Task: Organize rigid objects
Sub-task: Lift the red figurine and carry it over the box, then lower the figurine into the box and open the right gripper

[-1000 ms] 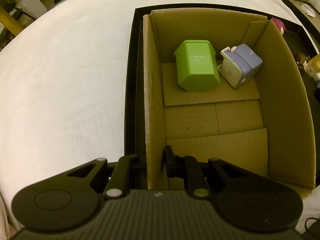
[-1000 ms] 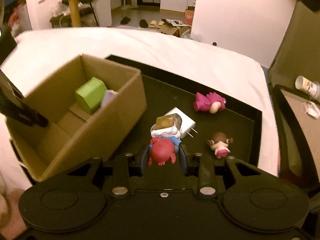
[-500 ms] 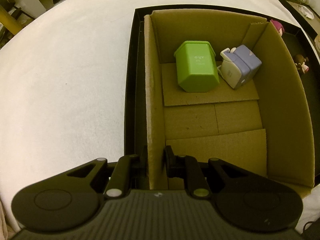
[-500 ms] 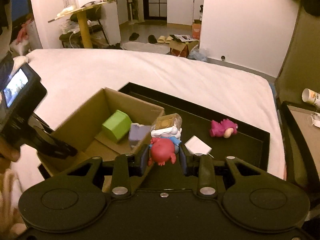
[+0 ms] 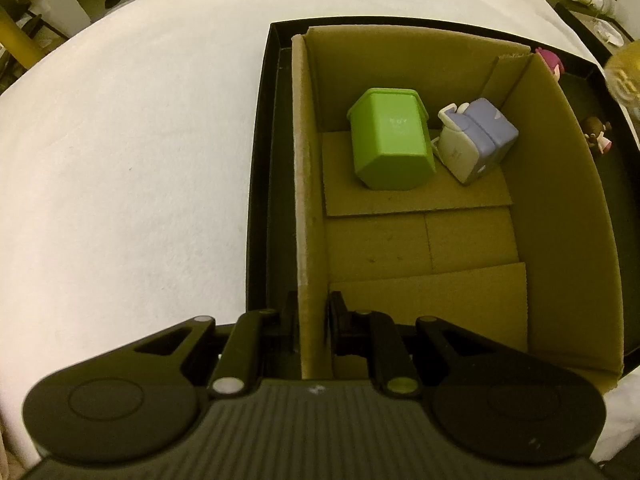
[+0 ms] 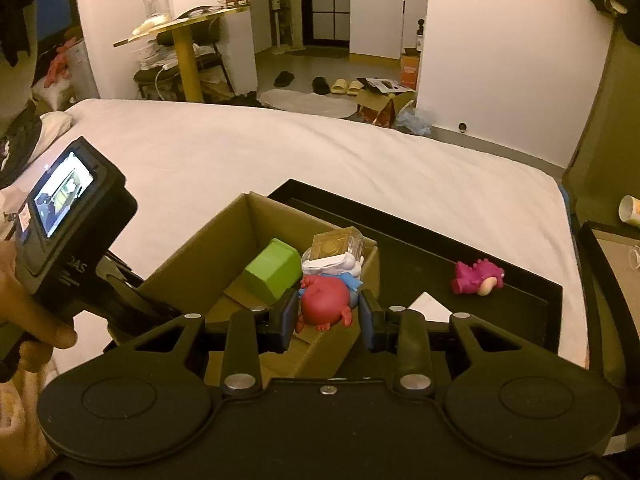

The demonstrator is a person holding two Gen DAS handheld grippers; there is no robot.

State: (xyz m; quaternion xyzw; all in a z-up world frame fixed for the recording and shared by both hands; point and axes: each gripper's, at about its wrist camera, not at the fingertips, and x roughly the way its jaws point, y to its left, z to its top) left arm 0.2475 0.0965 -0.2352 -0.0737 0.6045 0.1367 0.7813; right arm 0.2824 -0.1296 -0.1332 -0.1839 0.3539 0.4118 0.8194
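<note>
Compared with a second ago, the right wrist view has lifted and swung toward the cardboard box (image 6: 256,240): the box, then at the left edge of the frame, now sits just beyond the right tongs (image 6: 326,314), and the room beyond the bed fills the upper half. The small brown-haired figure and most of the white charger have dropped out of that view; only a white corner (image 6: 426,304) shows at the lower right of the black tray (image 6: 500,272). The left wrist view is practically unchanged.

The right tongs, angled down and forward, pinch a red figure (image 6: 324,300) with a white-and-blue top and a clear cube on its head; it hangs in the lower centre of the frame, over the box's near wall. The left tongs (image 5: 313,320) point steeply down, pressed together on the box's left wall, one finger outside, one inside. In the right view, a hand (image 6: 28,312) at the left edge holds that tool.

Inside the box, at its far end, a green container (image 5: 390,140) lies beside a lavender-and-white device (image 5: 476,140). A pink plush figure (image 6: 478,278) lies on the tray at right, and the brown-haired figure (image 5: 598,134) stands at the left view's right edge.
</note>
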